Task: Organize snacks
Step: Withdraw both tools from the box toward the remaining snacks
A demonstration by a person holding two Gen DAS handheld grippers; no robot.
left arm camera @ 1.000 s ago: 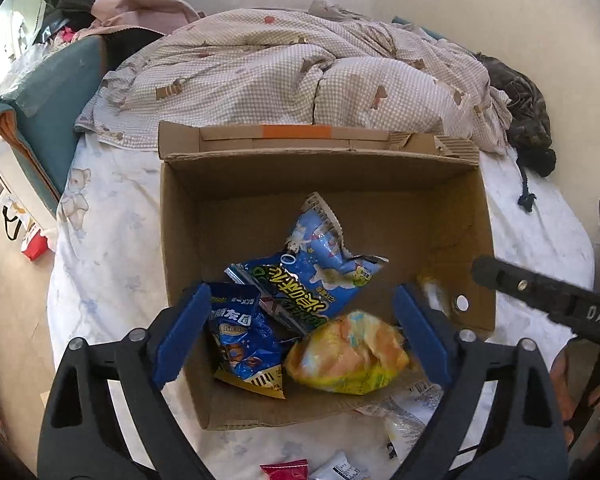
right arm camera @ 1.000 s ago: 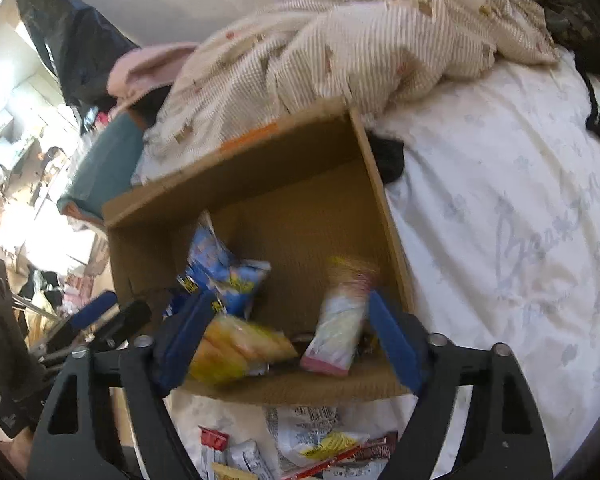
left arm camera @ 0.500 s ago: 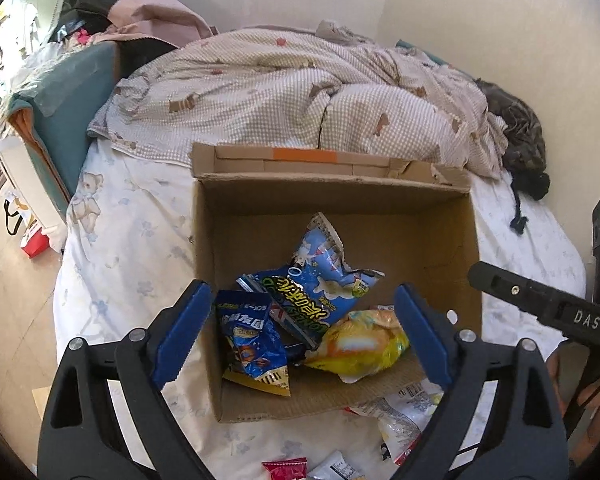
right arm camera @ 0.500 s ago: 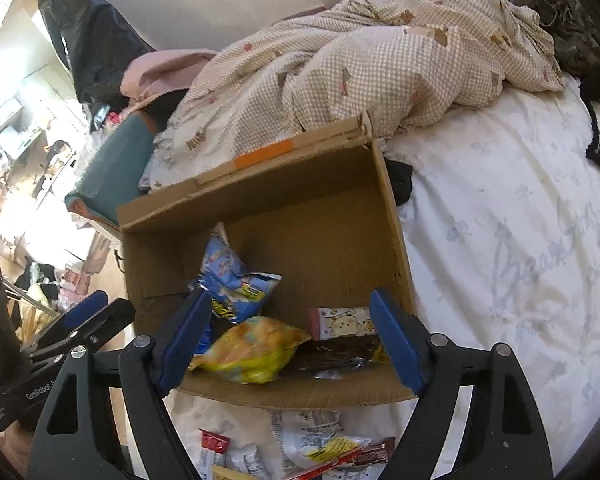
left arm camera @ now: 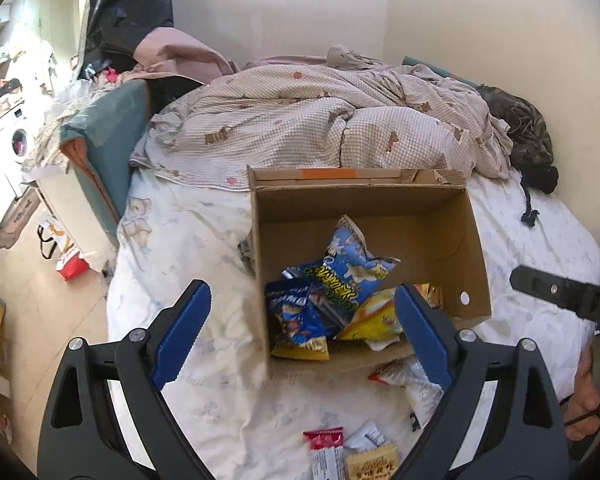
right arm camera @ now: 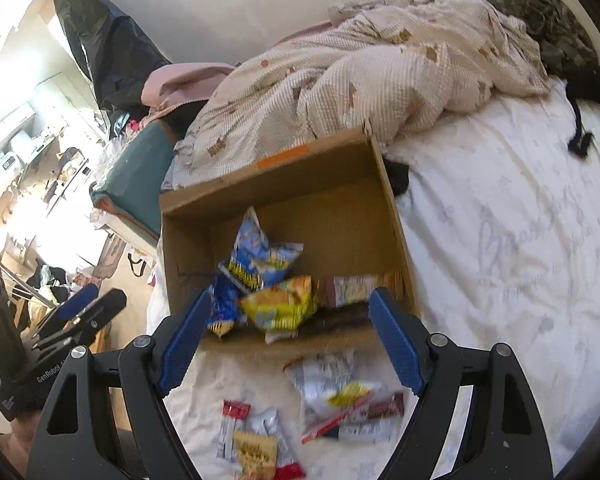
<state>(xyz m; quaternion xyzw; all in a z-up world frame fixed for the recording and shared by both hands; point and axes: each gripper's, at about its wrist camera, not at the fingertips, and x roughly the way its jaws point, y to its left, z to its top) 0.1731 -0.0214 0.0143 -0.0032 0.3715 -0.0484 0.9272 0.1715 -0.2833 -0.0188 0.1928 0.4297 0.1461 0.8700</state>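
A cardboard box (left arm camera: 476, 256) (right arm camera: 340, 168) stands open on the white bed sheet. Inside lie a blue snack bag (left arm camera: 348, 264) (right arm camera: 260, 256), a dark blue bag (left arm camera: 296, 320), a yellow bag (left arm camera: 374, 318) (right arm camera: 284, 304) and a small pale packet (right arm camera: 350, 290). More packets lie loose on the sheet in front of the box: a clear bag (left arm camera: 412, 380) (right arm camera: 332, 384), a red packet (left arm camera: 324, 438) (right arm camera: 234, 414) and a tan packet (left arm camera: 374, 464) (right arm camera: 254, 450). My left gripper (left arm camera: 302, 330) is open and empty, above the box's near left corner. My right gripper (right arm camera: 290, 334) is open and empty, above the box's near edge.
A rumpled checked duvet (left arm camera: 320, 120) (right arm camera: 360, 72) fills the bed behind the box. A dark camouflage garment (left arm camera: 520, 128) with a black cord lies at the far right by the wall. A teal cushion (left arm camera: 112, 140) marks the bed's left edge, with floor clutter beyond.
Both grippers have pulled back and up from the box, staying open. The pale packet that was falling between the right fingers now lies in the box. More loose packets show on the sheet.
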